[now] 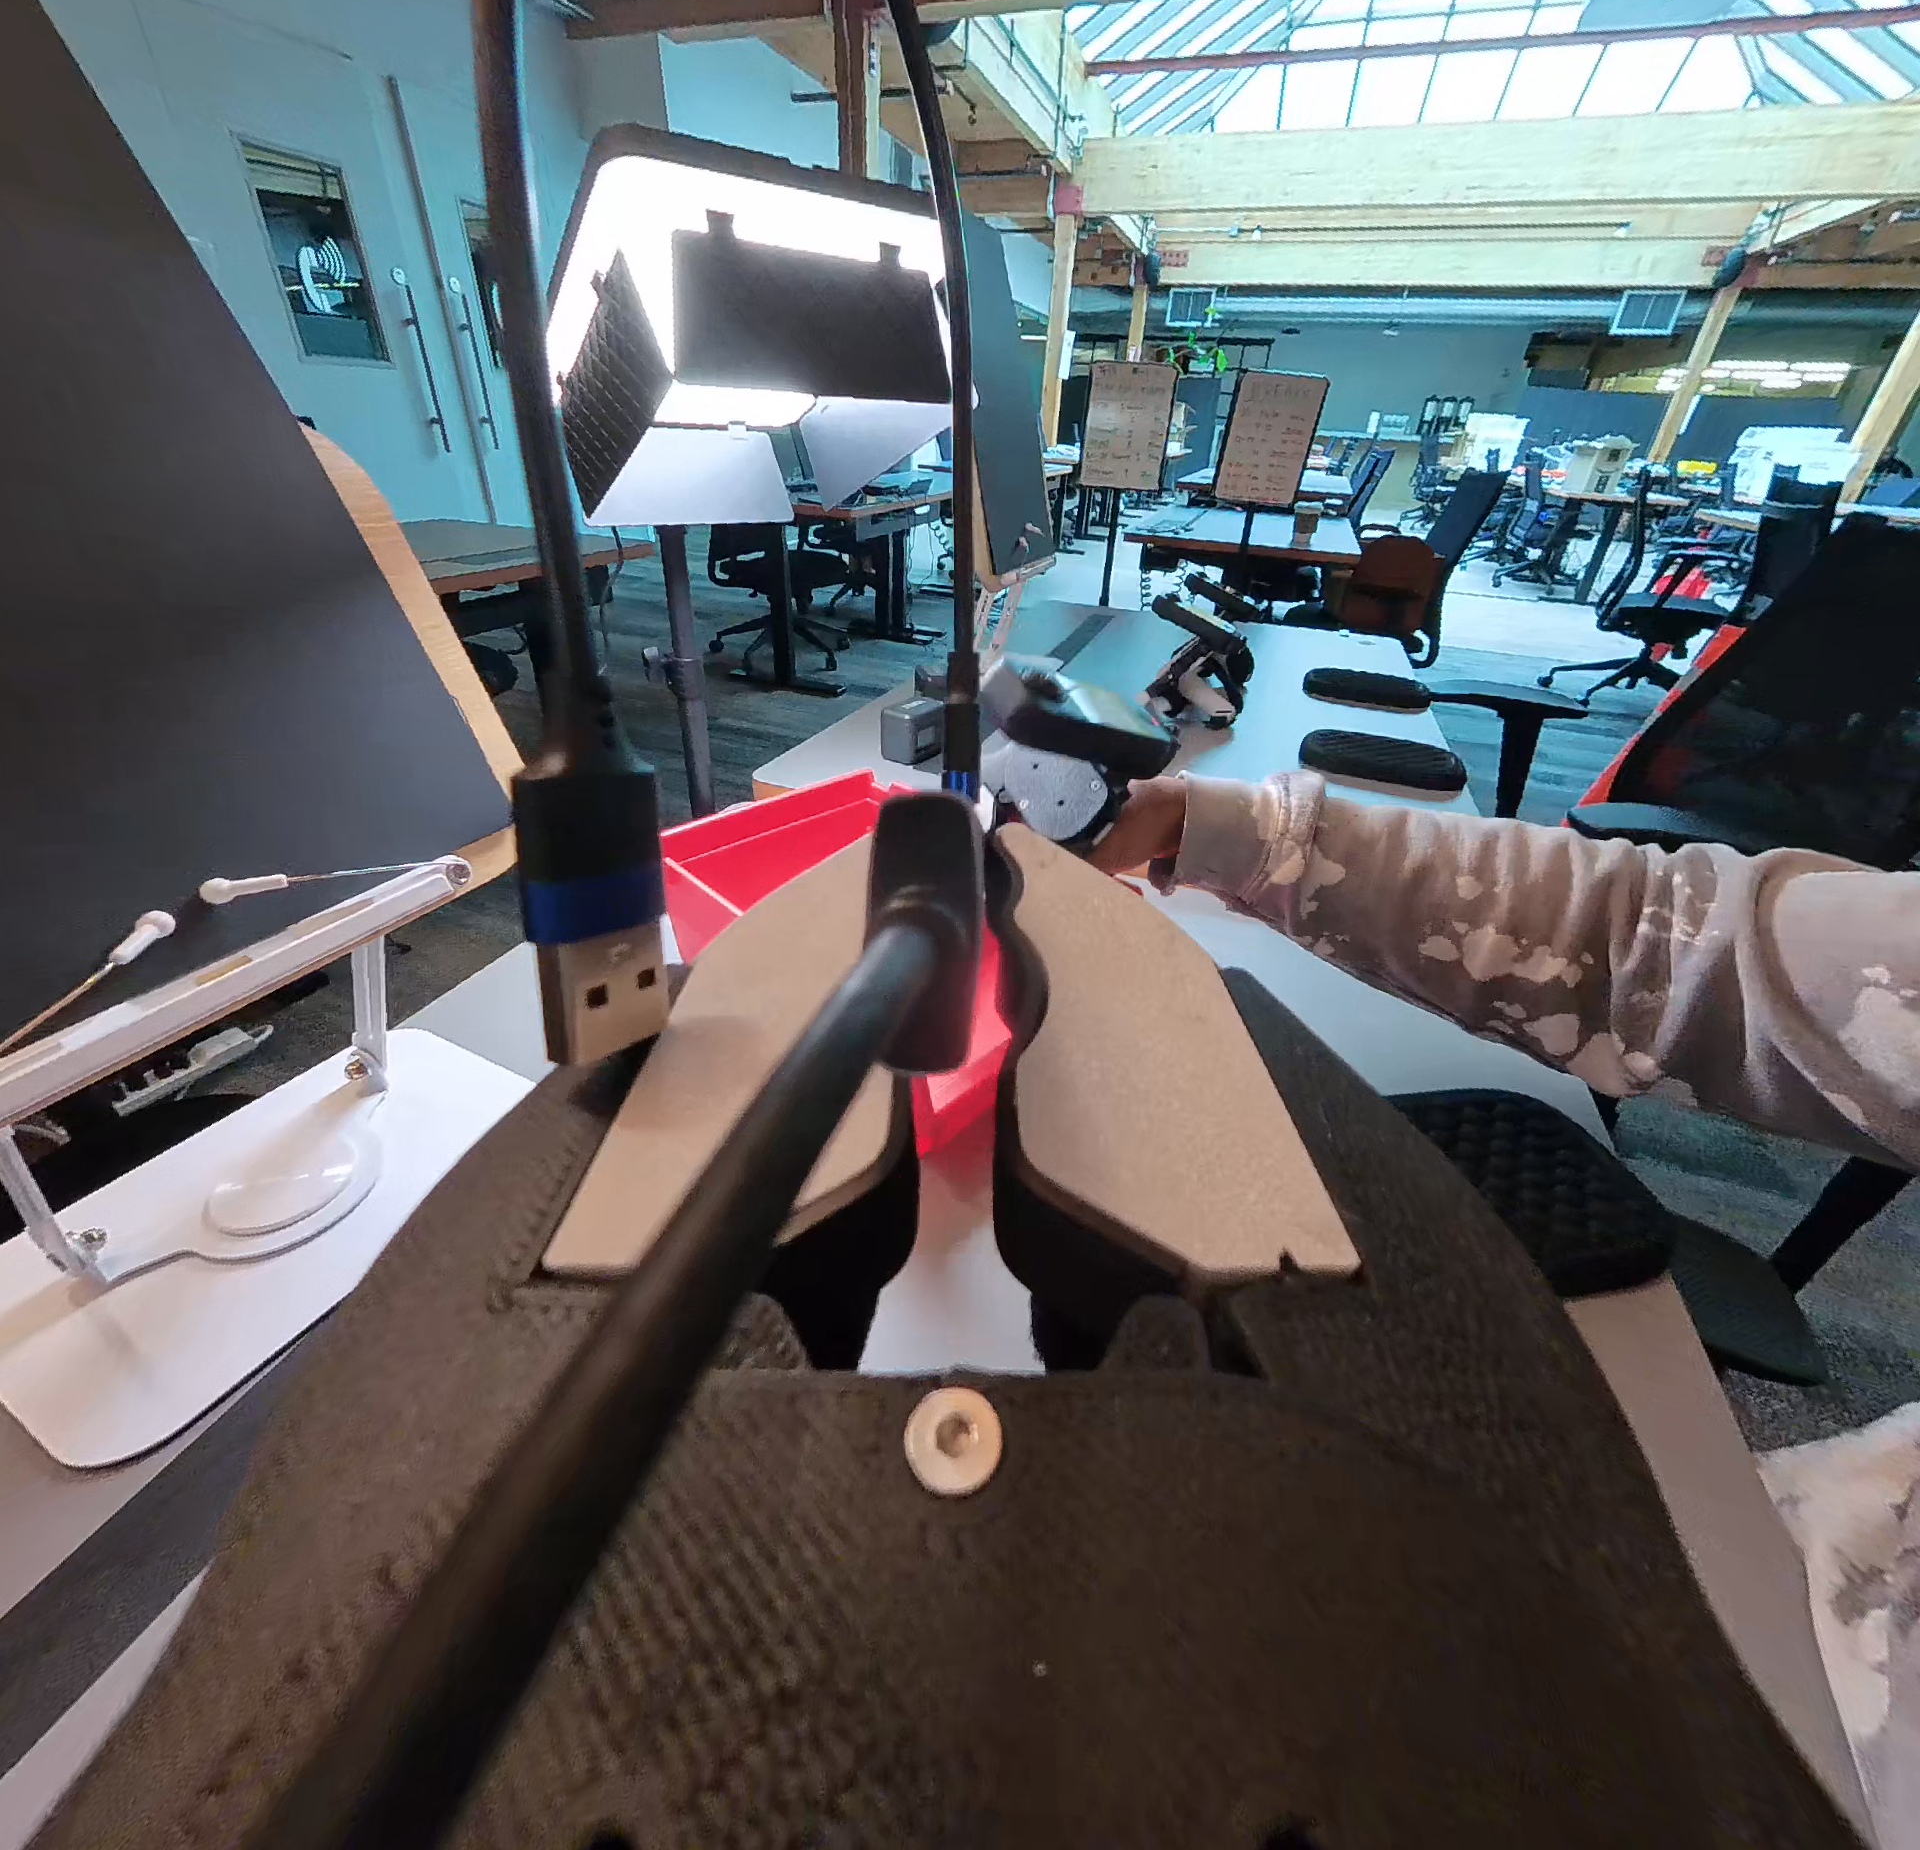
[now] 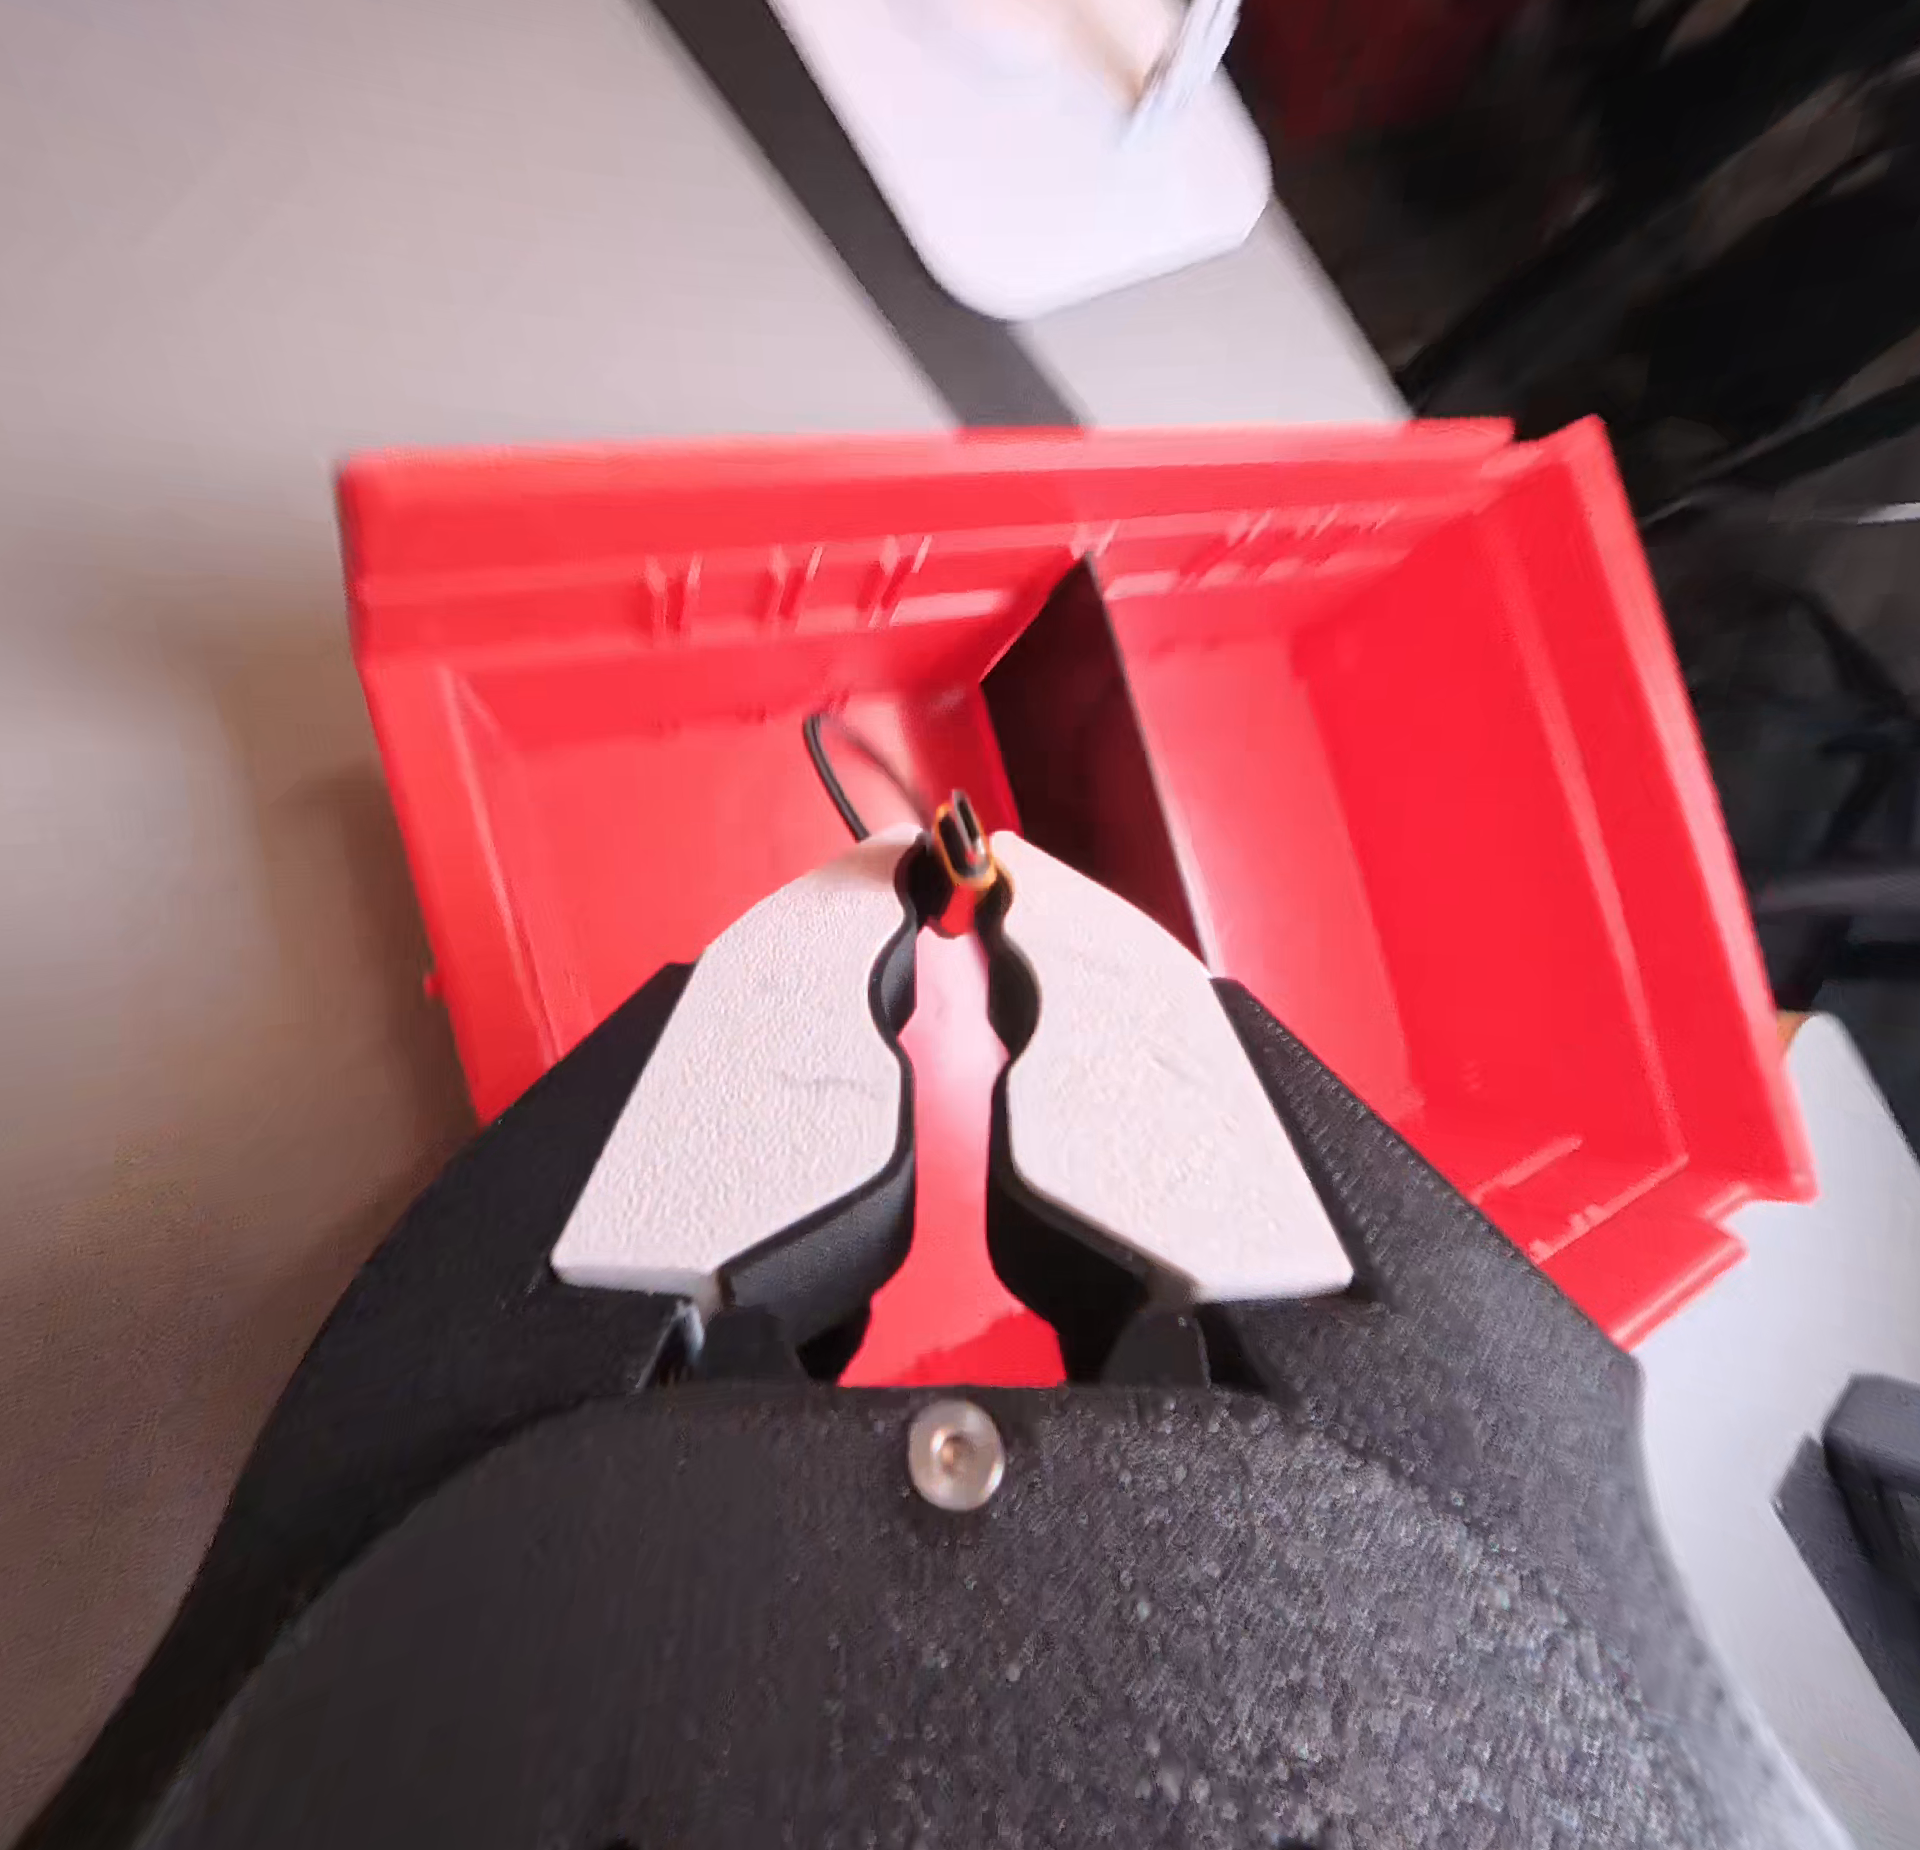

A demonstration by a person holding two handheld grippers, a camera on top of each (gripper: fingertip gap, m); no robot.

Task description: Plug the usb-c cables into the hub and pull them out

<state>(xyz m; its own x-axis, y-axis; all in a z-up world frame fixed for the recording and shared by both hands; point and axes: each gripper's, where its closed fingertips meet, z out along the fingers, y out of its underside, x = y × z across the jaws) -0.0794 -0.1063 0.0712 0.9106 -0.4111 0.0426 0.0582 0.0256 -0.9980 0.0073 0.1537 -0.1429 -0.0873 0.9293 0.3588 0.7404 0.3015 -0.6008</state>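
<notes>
USB-C plug (image 2: 961,850), orange-trimmed: pinched at the very tips of the right tongs (image 2: 951,870), centre of the right wrist view, nose pointing away over the red bin (image 2: 1455,865), thin black cable (image 2: 831,761) trailing off toward the upper left. Heavily blurred there, so no telling the plug's exact tilt.

Hub (image 1: 925,969), a dark block: clamped between the tips of the left tongs (image 1: 935,865), centre of the left wrist view, with its own lead (image 1: 623,1333) running toward the lower left corner. Just above its far end, a blue-banded connector (image 1: 961,784) on a cable rising out of the top of the frame; looks seated in the hub, though hard to confirm. At left centre, a blue-banded USB-A plug (image 1: 597,927) dangling free. Behind the hub, small, the right tongs again, with a hand (image 1: 1143,818) and a pale mottled sleeve (image 1: 1455,917).

Judged to be the bringing-together stage: plug and hub both aloft, not yet mated. To do it well:
- Hold the hub rigid and turn a free port to face the plug.
- Line up the plug's long axis with the slot before pushing, then press straight in without rocking.
- Keep the grip on the plug's shell, never on the cable.
- Mind the dangling leads, likely to snag or tug the hub sideways.
- Back off and realign if the nose catches the port's edge; no forcing.
</notes>
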